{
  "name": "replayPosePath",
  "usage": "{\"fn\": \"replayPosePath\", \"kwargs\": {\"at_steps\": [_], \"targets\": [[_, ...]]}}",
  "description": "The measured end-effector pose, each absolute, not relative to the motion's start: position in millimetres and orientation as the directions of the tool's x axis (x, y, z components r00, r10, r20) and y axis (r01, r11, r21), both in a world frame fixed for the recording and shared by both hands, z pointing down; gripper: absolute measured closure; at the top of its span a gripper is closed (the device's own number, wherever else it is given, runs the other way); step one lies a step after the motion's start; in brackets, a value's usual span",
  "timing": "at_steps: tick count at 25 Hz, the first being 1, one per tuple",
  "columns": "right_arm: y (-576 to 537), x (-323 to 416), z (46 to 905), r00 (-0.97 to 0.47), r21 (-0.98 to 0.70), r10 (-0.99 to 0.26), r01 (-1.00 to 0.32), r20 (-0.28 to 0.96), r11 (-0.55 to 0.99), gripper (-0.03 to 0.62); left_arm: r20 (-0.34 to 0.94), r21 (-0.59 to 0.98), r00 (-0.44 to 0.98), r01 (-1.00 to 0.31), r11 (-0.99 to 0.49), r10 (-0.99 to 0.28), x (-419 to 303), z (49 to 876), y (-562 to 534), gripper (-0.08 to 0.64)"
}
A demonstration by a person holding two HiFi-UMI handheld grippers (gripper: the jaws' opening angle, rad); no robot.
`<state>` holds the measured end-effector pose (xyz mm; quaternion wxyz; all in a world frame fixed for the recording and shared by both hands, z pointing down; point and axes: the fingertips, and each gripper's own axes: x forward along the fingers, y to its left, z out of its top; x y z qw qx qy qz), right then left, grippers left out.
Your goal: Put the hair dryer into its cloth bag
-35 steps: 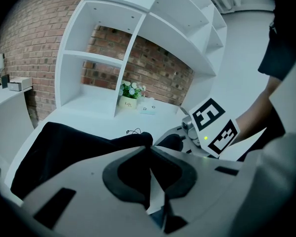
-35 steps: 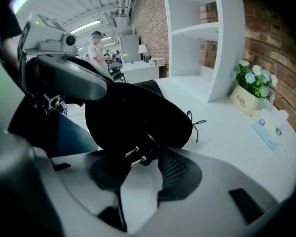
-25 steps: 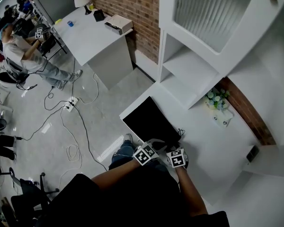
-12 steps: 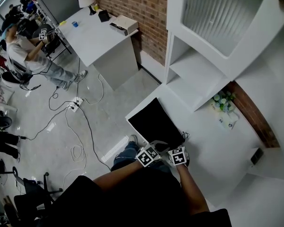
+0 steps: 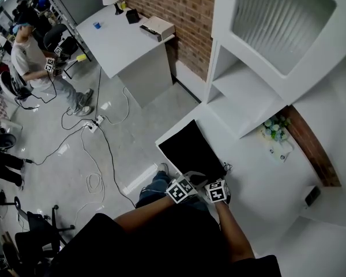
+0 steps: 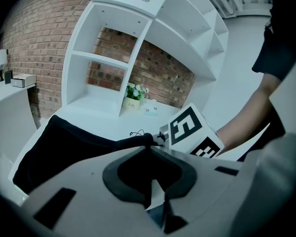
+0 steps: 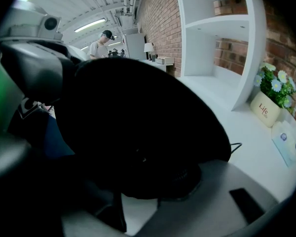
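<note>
Hardly anything on the white tabletop has shifted over the last second: in the head view the left gripper and right gripper sit side by side as before at the near edge of the flat black cloth bag; only the framing has drifted. In the left gripper view the jaws are almost closed and pinch the bag's hem, probably to hold its mouth up. In the right gripper view the half-spread jaws clasp a rounded black body, apparently the hair dryer, at that mouth, likely for pushing it in; whether cloth already covers it cannot be told.
</note>
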<state>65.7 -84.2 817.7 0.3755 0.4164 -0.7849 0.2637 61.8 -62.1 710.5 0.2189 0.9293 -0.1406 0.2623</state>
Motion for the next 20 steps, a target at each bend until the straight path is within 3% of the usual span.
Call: {"fn": "replayPosePath", "kwargs": {"at_steps": [9, 20], "targets": [[-81.7, 72.3, 797.5, -0.370, -0.071, -0.500, -0.852, 0.783, 0.519, 0.344, 0.559, 0.349, 0.807, -0.438, -0.828, -0.192, 60.8, 716.1, -64.9, 0.520], [-30.9, 114.3, 806.3, -0.363, -0.113, -0.510, -0.883, 0.780, 0.455, 0.345, 0.564, 0.339, 0.802, -0.441, -0.831, -0.195, 80.4, 727.0, -46.3, 0.520]]}}
